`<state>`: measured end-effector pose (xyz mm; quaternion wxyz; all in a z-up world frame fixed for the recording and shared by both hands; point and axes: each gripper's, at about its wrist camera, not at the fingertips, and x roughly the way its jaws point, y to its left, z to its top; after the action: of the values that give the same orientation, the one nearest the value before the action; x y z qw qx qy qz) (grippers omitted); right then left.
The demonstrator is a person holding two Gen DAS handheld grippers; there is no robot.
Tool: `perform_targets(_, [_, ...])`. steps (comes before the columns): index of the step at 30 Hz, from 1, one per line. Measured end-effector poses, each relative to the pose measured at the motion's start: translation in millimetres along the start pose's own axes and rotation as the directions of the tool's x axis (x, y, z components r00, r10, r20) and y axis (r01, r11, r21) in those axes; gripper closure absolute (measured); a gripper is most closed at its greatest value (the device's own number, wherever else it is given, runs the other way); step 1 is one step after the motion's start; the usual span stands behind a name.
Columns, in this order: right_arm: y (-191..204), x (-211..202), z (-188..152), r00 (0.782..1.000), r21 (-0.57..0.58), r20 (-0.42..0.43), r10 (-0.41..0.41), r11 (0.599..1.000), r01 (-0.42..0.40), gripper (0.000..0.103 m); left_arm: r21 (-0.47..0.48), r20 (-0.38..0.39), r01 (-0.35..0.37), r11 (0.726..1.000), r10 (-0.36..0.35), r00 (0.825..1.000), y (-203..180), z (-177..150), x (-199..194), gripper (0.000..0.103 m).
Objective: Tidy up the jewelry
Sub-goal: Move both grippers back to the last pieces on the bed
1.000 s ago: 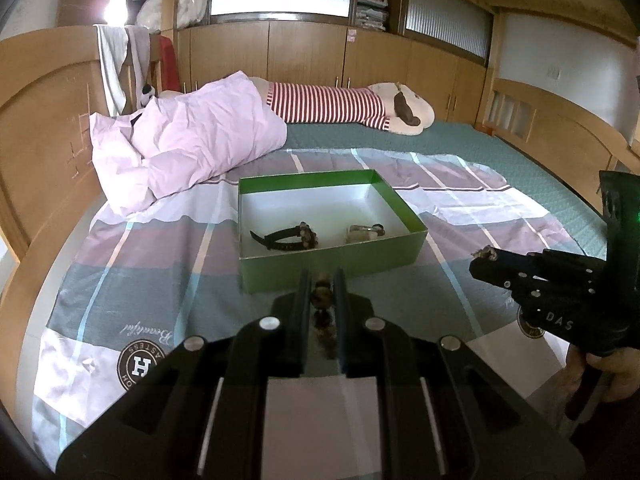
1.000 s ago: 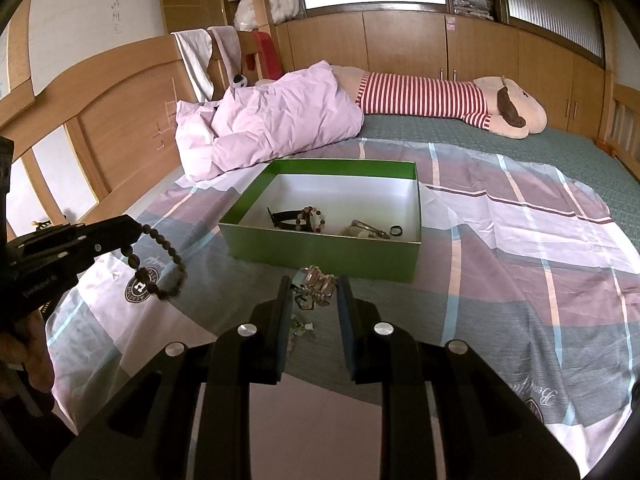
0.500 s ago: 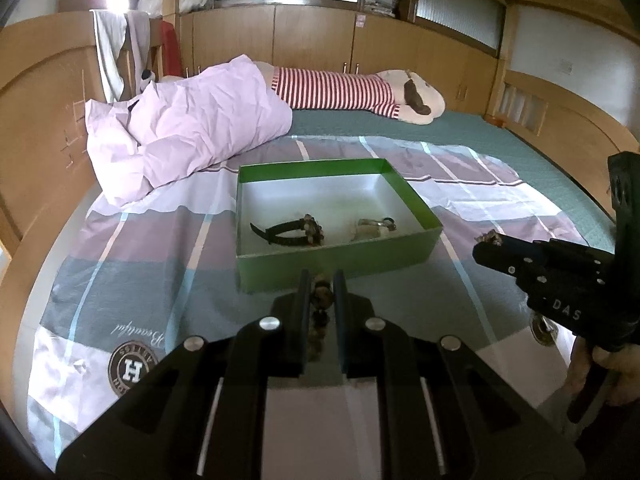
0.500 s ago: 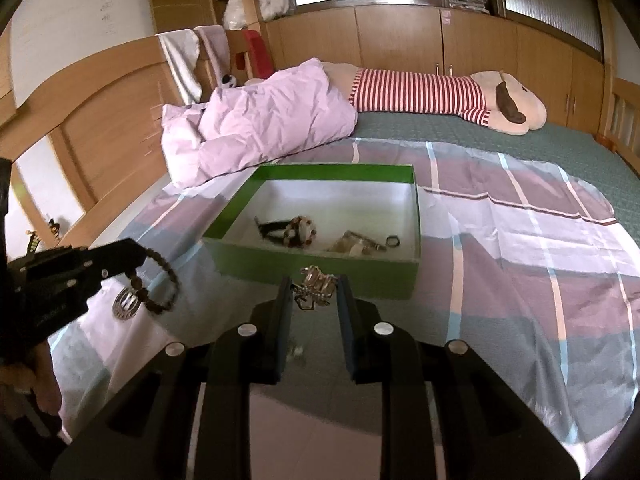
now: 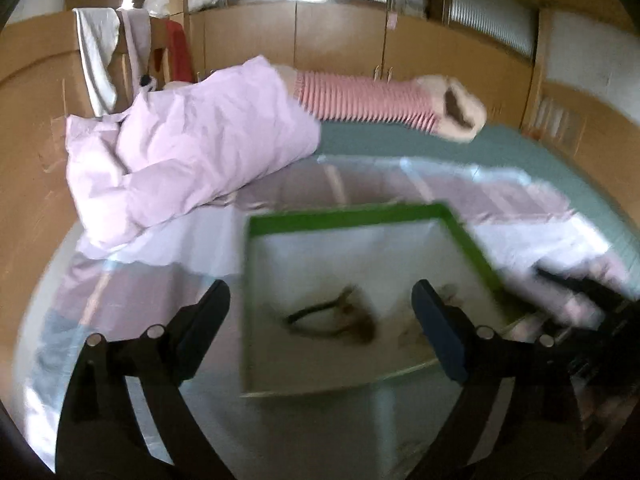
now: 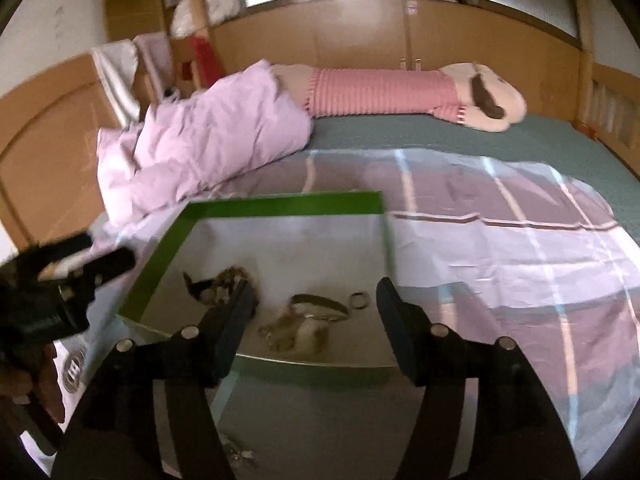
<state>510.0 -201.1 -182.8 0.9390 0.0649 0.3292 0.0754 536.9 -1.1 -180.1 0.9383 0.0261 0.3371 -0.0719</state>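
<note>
A green box [image 5: 344, 216] with a white inside lies on the bed sheet. My left gripper [image 5: 320, 300] hangs over its near left part, jaws opening wide, with nothing between the pads. Below it in the box lie a dark strap bracelet [image 5: 316, 316] and a brown bead bracelet [image 5: 360, 326], both blurred. My right gripper [image 6: 316, 296] is over the near edge of the box [image 6: 280, 204], jaws opening, nothing pinched. Under it lie a metal chain clump [image 6: 292, 332], a band [image 6: 320, 304] and a small ring [image 6: 359, 301]. The bead bracelet [image 6: 224, 284] lies at the left finger.
A crumpled pink quilt [image 5: 188, 160] and a long striped plush toy [image 6: 400, 88] lie behind the box. A wooden headboard [image 6: 48, 148] rises on the left and wardrobes stand at the back. Small metal bits [image 6: 240, 456] lie on the sheet near me.
Both grippers moved forward over the box and went from shut to wide open. The beads and the metal chain piece they held are no longer between the pads.
</note>
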Motion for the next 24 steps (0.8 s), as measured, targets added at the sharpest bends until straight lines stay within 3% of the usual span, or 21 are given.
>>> perform_targets(3, [-10.2,-45.6,11.3,0.995,0.05,0.091,0.037,0.998,-0.042,0.04,-0.057,0.057,-0.003,0.998,0.006,0.998,22.2,0.2,-40.0,0.012])
perform_targets(7, [-2.1,-114.1,-2.8,0.981,-0.015,0.183,0.067,0.998,-0.066,0.031,-0.195,0.085,0.04,0.98,-0.023,0.996,42.8,-15.9,-104.1,0.004])
perform_targets(11, [12.2,-160.5,-27.6,0.976,-0.068,0.184,0.116,0.992,-0.105,0.031,-0.13,0.078,0.045,0.99,-0.035,0.996,28.3,-56.3,-152.5,0.004])
perform_targets(15, [24.2,-190.6,-65.0,0.982,-0.123,0.157,0.107,0.989,-0.088,0.031,-0.023,0.107,-0.034,0.999,0.036,0.994,-4.0,-98.3,-194.6,0.004])
perform_targets(20, [29.0,-200.7,-85.8,0.988,-0.096,0.11,0.104,0.991,-0.093,0.031,-0.023,0.138,-0.025,0.999,0.028,0.99,-20.9,-117.2,-223.5,0.004])
perform_targets(24, [32.7,-196.3,-88.4,0.989,-0.116,0.109,0.097,0.99,-0.084,0.031,-0.005,0.127,-0.03,1.0,0.031,0.991,-26.8,-118.1,-216.4,0.004])
